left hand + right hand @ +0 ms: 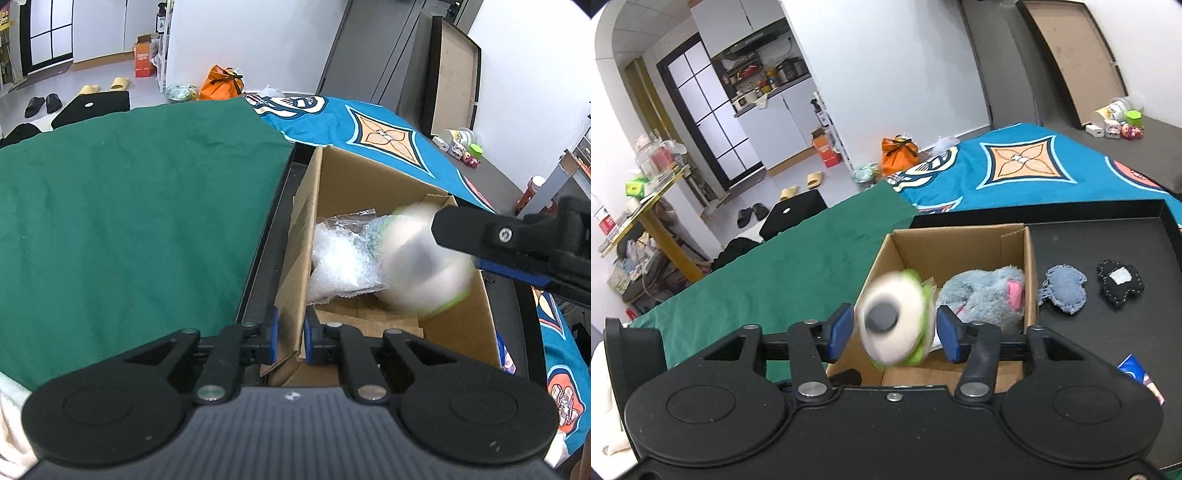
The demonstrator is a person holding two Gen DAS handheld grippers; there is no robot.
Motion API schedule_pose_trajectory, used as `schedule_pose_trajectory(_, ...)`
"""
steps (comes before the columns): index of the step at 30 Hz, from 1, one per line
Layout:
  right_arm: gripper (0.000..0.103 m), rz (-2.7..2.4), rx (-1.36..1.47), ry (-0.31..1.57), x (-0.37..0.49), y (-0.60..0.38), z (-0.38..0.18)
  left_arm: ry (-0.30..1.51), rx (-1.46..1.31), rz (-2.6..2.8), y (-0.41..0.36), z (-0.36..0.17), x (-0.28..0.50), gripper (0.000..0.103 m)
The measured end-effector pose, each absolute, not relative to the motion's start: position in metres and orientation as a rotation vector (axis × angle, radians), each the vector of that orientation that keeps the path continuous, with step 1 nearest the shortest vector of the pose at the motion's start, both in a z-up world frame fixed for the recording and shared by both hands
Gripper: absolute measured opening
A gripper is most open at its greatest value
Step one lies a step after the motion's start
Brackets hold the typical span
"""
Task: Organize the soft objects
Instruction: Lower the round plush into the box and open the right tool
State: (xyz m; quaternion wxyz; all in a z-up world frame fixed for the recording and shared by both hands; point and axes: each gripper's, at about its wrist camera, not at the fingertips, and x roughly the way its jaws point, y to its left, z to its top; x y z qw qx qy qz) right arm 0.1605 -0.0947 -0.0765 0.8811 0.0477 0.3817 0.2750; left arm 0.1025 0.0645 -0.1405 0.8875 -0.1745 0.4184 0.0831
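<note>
Eyeball plush [894,325], blurred, sits between the right gripper's [894,334] parted jaws over the box [955,242]; left gripper [290,338] pinches its flap; grey plush [988,299] inside.

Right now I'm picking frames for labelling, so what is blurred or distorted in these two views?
Left wrist view: the white-and-green plush toy over the brown cardboard box is motion-smeared; the green cloth stays sharp but bows from fisheye.
Right wrist view: the same toy is blurred; the grey furry plush inside the box is crisp.
</note>
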Motion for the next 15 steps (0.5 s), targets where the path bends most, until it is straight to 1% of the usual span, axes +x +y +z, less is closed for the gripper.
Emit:
schedule_pose_trajectory(11, 0.05, 0.495, 0.099, 0.785, 0.164, -0.124, -0.076, 0.865, -0.322, 0.207, 0.056, -0.134, 0.104, 0.013)
schedule_pose_trajectory(13, 0.05, 0.48, 0.092, 0.783, 0.165, -0.129, -0.077, 0.862, -0.31, 0.211, 0.055, -0.132, 0.104, 0.015)
schedule_pose_trajectory(15, 0.05, 0.467, 0.091, 0.785, 0.166, -0.136, -0.078, 0.864, -0.301, 0.214, 0.053, -0.131, 0.105, 0.016)
